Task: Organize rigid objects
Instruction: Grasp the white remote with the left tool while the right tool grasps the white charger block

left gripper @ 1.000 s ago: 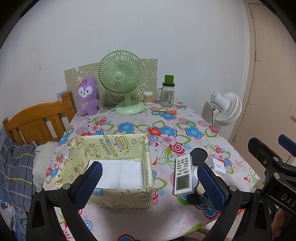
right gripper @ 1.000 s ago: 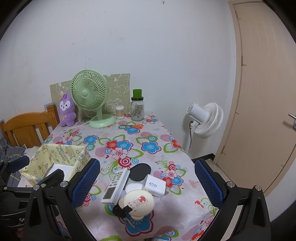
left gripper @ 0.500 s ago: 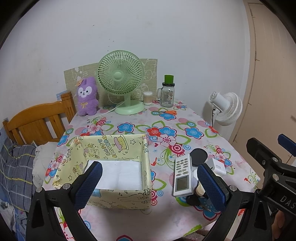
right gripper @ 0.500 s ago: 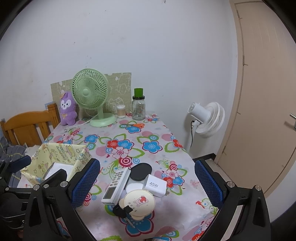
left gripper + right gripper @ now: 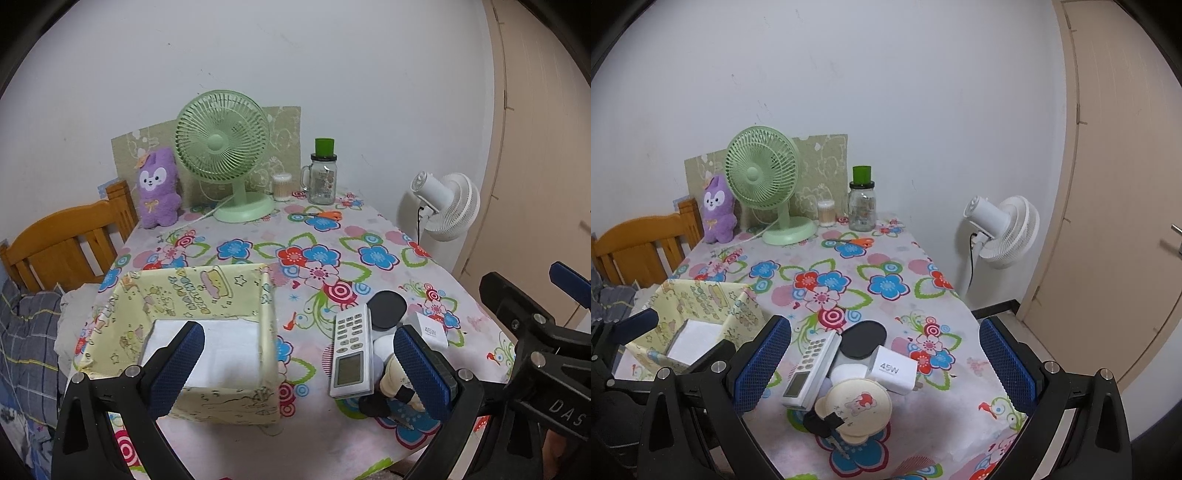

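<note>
While both tongs (image 5: 295, 363) (image 5: 882, 363) gape wide above the table (image 5: 905, 273), the remote (image 5: 812, 365) lies at 3 o'clock of the box (image 5: 207, 291).

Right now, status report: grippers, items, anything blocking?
Left gripper open, empty; right gripper likewise. White remote control, white 45W charger, black round disc clustered on floral tablecloth. Yellow fabric box unobstructed.

A home bedroom: a surface under a flowered cloth (image 5: 369, 236) stands against a white wall, with a wooden bed headboard (image 5: 62, 240) and plaid bedding (image 5: 26, 332) at its left edge, a purple plush toy (image 5: 157, 188) and green desk fan (image 5: 221, 147) along its far edge, and a beige door (image 5: 1126, 184).
</note>
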Demonstrator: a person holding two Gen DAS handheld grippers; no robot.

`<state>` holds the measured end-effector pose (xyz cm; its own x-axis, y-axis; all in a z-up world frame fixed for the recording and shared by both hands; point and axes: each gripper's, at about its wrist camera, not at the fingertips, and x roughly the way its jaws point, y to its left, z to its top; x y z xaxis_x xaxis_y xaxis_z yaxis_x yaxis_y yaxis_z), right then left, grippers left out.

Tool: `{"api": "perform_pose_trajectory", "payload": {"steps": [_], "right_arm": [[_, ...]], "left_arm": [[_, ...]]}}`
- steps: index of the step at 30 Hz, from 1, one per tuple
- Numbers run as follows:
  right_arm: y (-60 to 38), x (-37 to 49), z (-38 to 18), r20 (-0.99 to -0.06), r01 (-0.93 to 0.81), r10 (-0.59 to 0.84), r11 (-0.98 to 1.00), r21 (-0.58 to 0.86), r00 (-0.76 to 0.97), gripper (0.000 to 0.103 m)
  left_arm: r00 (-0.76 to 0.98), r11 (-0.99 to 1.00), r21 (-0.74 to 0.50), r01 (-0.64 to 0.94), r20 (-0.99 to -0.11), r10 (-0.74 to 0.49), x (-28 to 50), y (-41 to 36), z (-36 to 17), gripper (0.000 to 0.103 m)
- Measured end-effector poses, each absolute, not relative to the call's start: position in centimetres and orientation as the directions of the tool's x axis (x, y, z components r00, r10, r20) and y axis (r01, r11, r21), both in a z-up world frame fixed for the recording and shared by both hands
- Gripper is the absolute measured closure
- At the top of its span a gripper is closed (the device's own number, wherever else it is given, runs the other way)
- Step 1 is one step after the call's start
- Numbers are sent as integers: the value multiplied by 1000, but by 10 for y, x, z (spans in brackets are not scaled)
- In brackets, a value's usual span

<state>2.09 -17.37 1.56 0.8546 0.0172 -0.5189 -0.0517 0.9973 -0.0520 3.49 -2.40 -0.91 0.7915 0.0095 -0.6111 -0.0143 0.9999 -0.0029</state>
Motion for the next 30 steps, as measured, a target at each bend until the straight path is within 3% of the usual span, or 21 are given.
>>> {"api": "perform_pose_trajectory", "payload": {"steps": [11, 22, 30], "right_arm": [[-192, 44, -3, -558, -42, 9, 998, -46, 830, 5], [-208, 70, -33, -614, -24, -6, 999, -41, 789, 6], [-214, 92, -59, -672, -28, 2, 999, -28, 741, 8]], "left_arm": [[776, 1000, 7, 26, -630, -16, 57, -51, -30, 7], [710, 998, 19, 62, -703, -30, 85, -77, -65, 10], [679, 996, 71, 62, -734, 10, 103, -90, -86, 16]]}}
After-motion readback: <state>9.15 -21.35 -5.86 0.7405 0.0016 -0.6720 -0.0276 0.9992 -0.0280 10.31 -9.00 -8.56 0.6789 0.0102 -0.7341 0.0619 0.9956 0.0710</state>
